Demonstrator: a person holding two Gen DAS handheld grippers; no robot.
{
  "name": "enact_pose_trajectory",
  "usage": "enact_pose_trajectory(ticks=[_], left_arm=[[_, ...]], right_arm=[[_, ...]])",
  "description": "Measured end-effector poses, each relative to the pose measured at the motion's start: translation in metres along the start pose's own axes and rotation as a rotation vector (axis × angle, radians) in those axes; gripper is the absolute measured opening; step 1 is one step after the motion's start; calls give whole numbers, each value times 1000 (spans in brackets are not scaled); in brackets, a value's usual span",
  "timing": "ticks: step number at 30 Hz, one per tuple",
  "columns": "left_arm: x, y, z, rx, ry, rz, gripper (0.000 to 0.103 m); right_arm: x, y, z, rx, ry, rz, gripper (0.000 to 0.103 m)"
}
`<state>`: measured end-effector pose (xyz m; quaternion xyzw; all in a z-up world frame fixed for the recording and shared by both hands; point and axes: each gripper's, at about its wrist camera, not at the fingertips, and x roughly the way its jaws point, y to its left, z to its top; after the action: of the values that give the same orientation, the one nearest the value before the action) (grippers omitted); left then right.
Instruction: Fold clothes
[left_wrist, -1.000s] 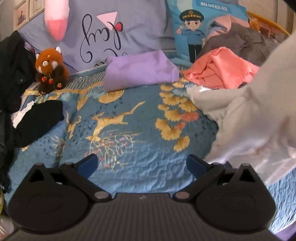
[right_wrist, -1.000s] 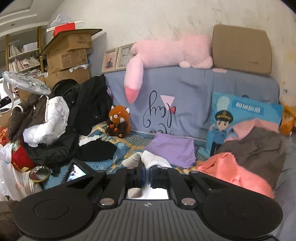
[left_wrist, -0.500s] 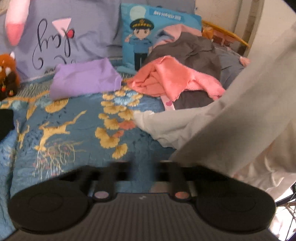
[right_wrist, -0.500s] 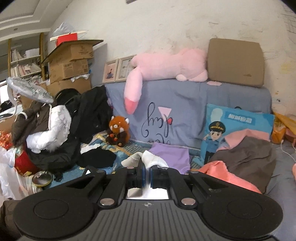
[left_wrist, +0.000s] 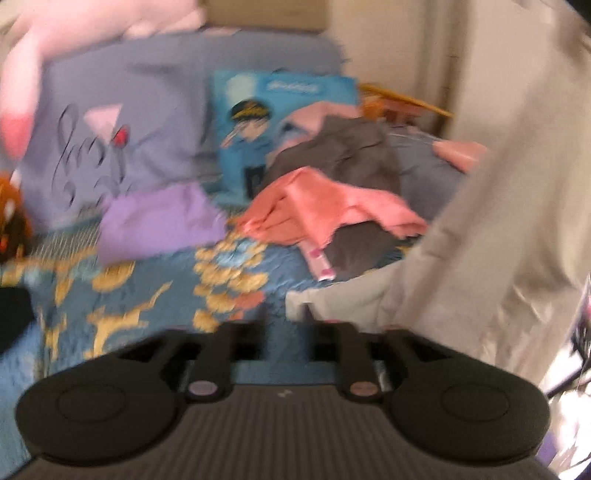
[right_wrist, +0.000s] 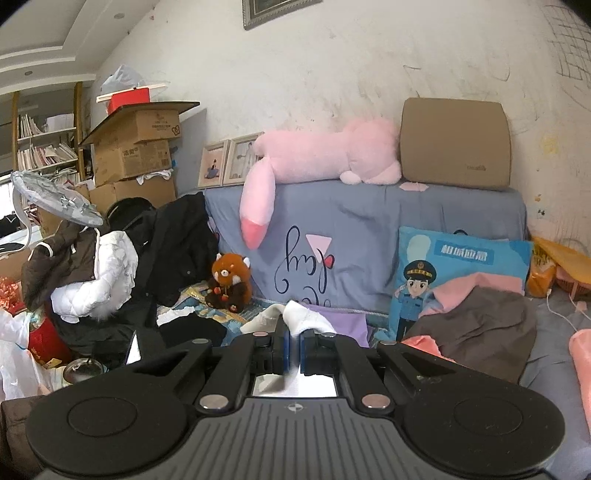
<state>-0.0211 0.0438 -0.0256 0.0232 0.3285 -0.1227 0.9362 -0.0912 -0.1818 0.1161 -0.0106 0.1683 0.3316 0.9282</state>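
A pale beige garment (left_wrist: 498, 221) is seen hanging at the right of the left wrist view, its long axis running steeply from the upper right down to the bed (left_wrist: 155, 295); its lower corner lies on the blue quilt just ahead of the left tongs (left_wrist: 284, 325). Those tongs are blurred, with a narrow gap between the fingers, and it cannot be told whether cloth is gripped.

In the right wrist view the right tongs (right_wrist: 294, 345) are clenched on a white fold of the same garment, which rises just above the fingertips. Only this view shows the stacked cardboard boxes (right_wrist: 136, 147) and the red panda toy (right_wrist: 229, 280). Only the left view shows the coral cloth (left_wrist: 325, 206) clearly, beside the folded purple garment (left_wrist: 159, 221) near the bed's far edge.
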Motion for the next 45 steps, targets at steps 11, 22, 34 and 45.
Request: enact_pose_trajectory(ticks=[11,22,34,45], left_arm=[[-38,-30,-28,154,-119,-164,76],[-72,-31,-29,158,-178,-309,79],[-87,-31,-34,156,-198,-406,91],[-16,-13,-37,30,-63,-413,82]], right_arm=[[-3,3,0,-15,-6,-14,5],[11,7,-3,-26,9,10,5],[12,11,-2,-39,9,5,5],[2,25,1,-97,9,23,5]])
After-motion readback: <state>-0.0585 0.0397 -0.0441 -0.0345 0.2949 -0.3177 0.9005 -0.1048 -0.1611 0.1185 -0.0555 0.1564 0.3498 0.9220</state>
